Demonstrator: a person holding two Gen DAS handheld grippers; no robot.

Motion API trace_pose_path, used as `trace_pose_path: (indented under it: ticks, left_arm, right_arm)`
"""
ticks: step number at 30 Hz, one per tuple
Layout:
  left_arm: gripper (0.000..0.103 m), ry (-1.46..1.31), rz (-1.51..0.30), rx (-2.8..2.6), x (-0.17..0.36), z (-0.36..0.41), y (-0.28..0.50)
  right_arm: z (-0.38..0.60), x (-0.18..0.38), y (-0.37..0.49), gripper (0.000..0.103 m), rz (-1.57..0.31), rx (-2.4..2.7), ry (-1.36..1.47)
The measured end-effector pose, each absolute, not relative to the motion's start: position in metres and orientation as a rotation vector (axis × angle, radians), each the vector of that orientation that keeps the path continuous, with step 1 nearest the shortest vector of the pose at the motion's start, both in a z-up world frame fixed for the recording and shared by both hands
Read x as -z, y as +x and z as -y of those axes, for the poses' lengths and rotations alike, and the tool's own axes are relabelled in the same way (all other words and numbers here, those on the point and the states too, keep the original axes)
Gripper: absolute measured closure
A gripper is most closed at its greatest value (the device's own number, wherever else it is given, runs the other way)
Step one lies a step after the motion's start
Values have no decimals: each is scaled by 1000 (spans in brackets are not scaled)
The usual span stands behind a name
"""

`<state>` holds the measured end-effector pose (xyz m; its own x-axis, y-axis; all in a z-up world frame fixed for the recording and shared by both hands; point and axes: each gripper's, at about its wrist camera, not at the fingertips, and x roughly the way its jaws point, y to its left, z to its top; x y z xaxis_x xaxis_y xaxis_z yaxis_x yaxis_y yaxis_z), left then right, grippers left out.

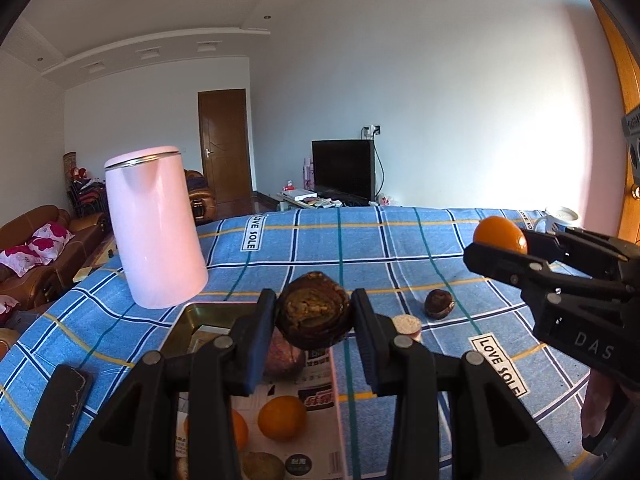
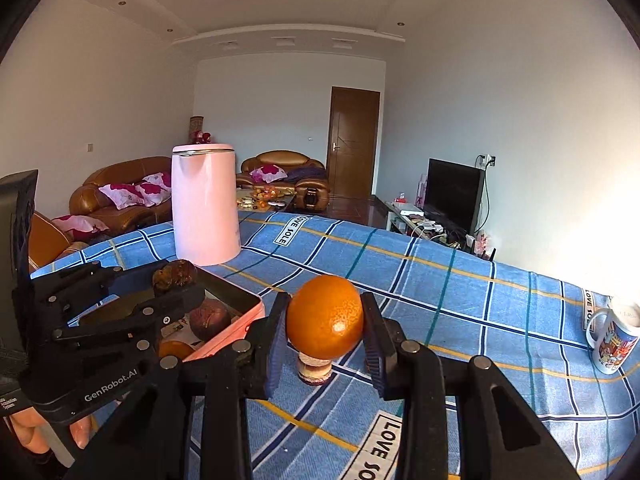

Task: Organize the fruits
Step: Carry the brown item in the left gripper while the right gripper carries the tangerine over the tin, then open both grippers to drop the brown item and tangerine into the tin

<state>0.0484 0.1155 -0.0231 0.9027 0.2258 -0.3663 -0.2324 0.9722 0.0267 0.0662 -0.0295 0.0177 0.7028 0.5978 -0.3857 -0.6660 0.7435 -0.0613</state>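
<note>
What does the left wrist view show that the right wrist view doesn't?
Only the left wrist view: a dark phone at the table edge and a loose brown fruit on the cloth. Only the right wrist view: a printed mug. Both: the pink kettle, the tray of fruit, the left gripper shut on a wrinkled brown fruit, and the right gripper shut on an orange.
</note>
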Motion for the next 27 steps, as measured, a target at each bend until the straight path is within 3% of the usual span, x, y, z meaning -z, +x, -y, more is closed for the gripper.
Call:
trace_pose_path:
  ticks: [27]
  left_arm:
    - [63, -166, -518, -327, 49, -224, 50]
  right_arm:
    - [-104, 17, 62, 66, -507, -894, -353]
